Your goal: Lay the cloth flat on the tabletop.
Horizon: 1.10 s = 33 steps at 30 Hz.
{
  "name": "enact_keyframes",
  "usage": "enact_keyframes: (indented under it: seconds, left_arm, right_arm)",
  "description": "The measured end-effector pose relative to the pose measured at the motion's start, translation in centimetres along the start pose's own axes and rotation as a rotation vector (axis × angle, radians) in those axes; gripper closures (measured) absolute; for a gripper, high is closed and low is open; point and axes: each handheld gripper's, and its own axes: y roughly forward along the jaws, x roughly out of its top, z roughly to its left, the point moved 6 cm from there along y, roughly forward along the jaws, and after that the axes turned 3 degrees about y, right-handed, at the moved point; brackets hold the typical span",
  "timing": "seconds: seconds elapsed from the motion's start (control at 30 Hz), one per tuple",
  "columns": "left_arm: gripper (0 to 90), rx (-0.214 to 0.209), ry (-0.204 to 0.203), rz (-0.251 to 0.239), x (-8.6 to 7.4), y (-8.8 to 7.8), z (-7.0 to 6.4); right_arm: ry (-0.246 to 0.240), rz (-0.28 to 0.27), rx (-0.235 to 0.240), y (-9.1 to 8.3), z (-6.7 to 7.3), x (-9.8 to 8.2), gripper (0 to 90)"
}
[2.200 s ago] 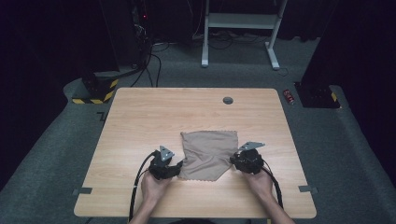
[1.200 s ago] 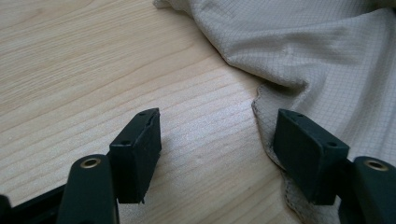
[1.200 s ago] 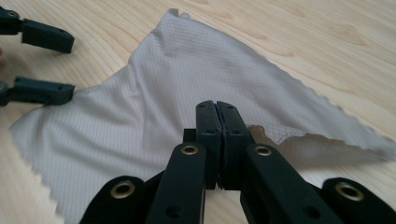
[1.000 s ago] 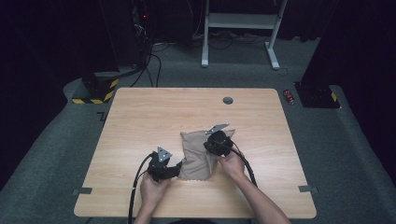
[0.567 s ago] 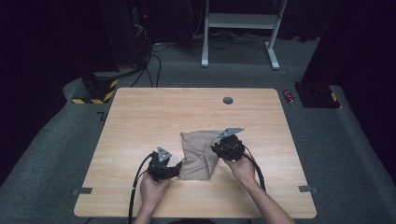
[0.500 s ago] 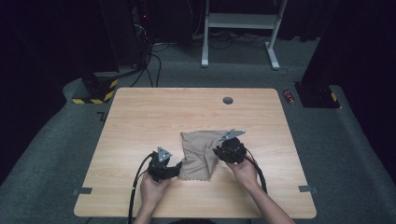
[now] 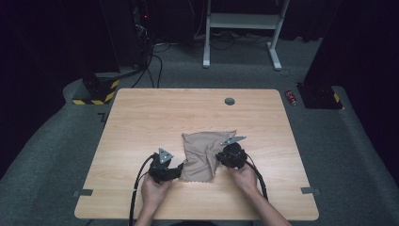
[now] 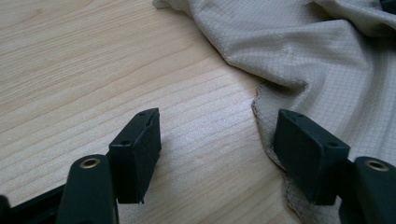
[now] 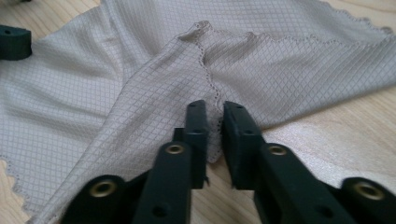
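- No readable text, labels, brands or numbers in any view.
- Only sign-like marking: yellow-black hazard stripes on a base on the floor, 10 o'clock off the table.

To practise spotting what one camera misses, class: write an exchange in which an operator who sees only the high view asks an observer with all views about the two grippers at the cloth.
Operator: From above, the right gripper sits at the right edge of the cloth. Has it gripped?
Observer: Yes. In the right gripper view its jaws have just been closing, and they pinch the scalloped hem.
Operator: And the left gripper?
Observer: The left gripper view shows it wide open. One jaw is over the bare table and the other is at the hem, with nothing pinched.
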Motion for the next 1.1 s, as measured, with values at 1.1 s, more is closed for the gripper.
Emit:
enact_keyframes:
  seconds: [1.1]
  left_arm:
    - [32.4,-0.014,0.003,-0.004,-0.2,-0.3,-0.2]
  right_arm:
    - [0.027,-0.018,-0.125,-7.2,-1.0,-8.5,80.6]
